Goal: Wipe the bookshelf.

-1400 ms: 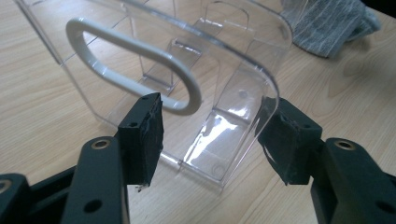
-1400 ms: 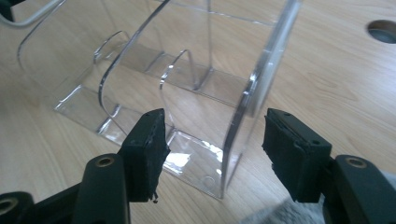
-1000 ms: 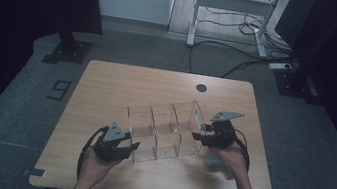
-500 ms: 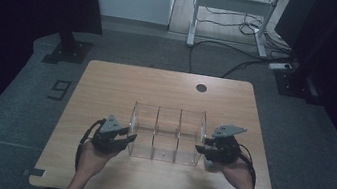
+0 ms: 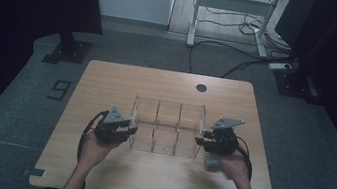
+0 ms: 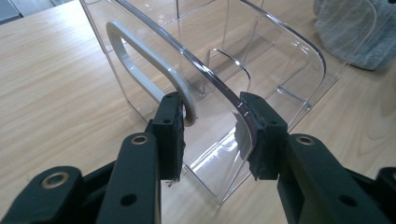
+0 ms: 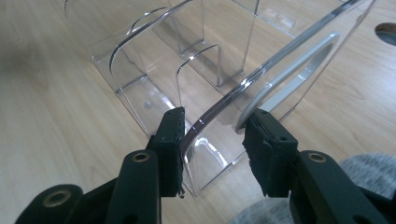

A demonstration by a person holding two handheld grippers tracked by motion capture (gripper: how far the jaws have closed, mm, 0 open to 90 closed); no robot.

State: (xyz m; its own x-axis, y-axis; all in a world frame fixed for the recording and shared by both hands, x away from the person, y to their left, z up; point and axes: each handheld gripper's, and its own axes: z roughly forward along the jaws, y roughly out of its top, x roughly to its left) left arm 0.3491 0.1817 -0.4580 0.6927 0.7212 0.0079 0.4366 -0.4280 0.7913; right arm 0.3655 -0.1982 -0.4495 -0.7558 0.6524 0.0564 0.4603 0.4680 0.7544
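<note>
Your left gripper (image 6: 210, 133) had just closed on the white handle (image 6: 144, 60) at one end of the clear box (image 5: 165, 133); your right gripper (image 7: 212, 147) pinched the other end. The box sat mid-table (image 5: 108, 80), straight. Gripping looked done; lifting was left.

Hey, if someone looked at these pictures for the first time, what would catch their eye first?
Probably the clear plastic organizer with its divided compartments, standing mid-table on the wooden table. The left gripper and the right gripper clamp its two end walls, one at each end, and their jaws have just been closing. In the gripper views, each grip sits right at a white handle on the end wall.
</note>
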